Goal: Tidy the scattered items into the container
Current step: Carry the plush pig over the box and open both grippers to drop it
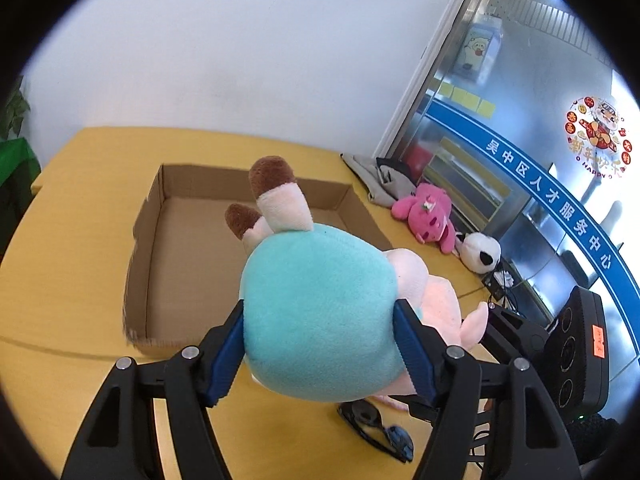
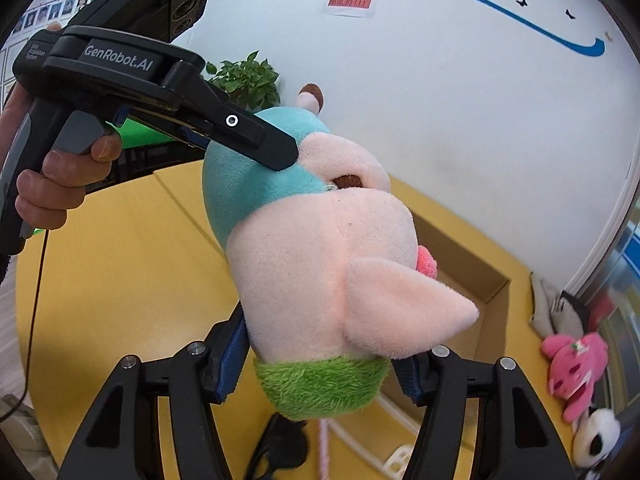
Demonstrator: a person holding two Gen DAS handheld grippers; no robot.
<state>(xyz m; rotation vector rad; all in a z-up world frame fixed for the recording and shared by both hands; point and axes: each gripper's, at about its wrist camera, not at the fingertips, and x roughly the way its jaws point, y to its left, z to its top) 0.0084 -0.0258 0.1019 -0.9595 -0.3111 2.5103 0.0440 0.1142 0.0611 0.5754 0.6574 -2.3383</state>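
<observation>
A plush pig (image 1: 320,312) in a teal shirt, with pink head, brown hooves and a green hat, hangs in the air between both grippers. My left gripper (image 1: 320,344) is shut on its teal body. My right gripper (image 2: 324,364) is shut on its head and green hat (image 2: 320,384). The left gripper's body (image 2: 160,92) shows in the right wrist view, clamped on the teal part. The open cardboard box (image 1: 160,184) lies on the yellow table just beyond the pig; its inside looks bare.
A pink plush (image 1: 428,216), a panda plush (image 1: 480,254) and grey cloth (image 1: 376,176) lie at the table's far right by a glass wall. Dark goggles (image 1: 376,428) lie under the pig. A white plastic item (image 2: 396,456) lies below my right gripper.
</observation>
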